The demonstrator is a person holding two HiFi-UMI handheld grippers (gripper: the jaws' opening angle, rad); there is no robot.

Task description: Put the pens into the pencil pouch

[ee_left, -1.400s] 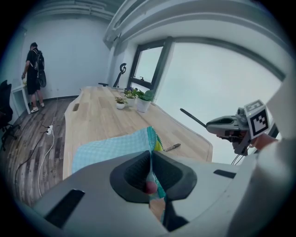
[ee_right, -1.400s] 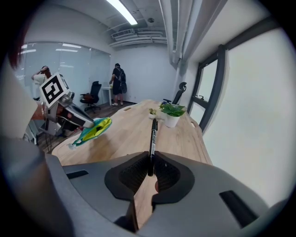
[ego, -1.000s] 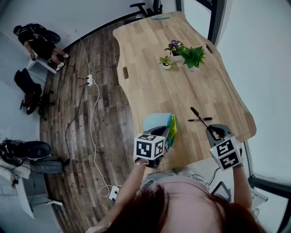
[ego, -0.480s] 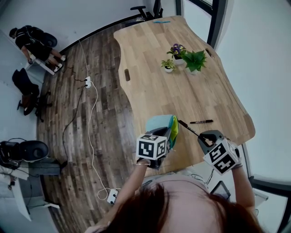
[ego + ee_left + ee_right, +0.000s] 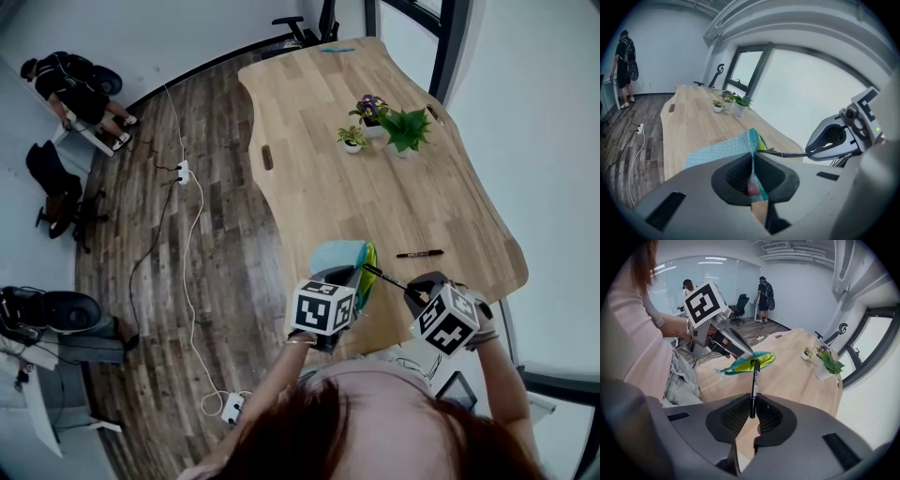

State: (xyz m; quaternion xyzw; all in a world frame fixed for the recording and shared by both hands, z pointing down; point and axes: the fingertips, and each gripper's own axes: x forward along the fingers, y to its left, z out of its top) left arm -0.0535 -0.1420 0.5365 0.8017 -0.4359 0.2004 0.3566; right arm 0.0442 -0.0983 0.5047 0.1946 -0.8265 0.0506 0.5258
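Observation:
A teal pencil pouch (image 5: 339, 257) with a yellow-green lining lies at the near edge of the wooden table (image 5: 375, 197). My left gripper (image 5: 339, 284) is shut on the pouch's near edge (image 5: 753, 159), holding its mouth (image 5: 754, 363) open. My right gripper (image 5: 415, 292) is shut on a black pen (image 5: 384, 278); the pen (image 5: 753, 387) points at the mouth, its tip just at the opening. A second black pen (image 5: 419, 253) lies on the table to the right of the pouch.
Potted plants (image 5: 392, 129) stand in the middle of the table. A white power cable (image 5: 192, 234) runs over the wooden floor at the left. People (image 5: 70, 89) are at the far left by the wall. The table's near right edge (image 5: 497, 281) is close to my right gripper.
My right gripper has carried the black pen leftwards from the table to the pouch's mouth and rolled. The left gripper has kept its hold on the pouch.

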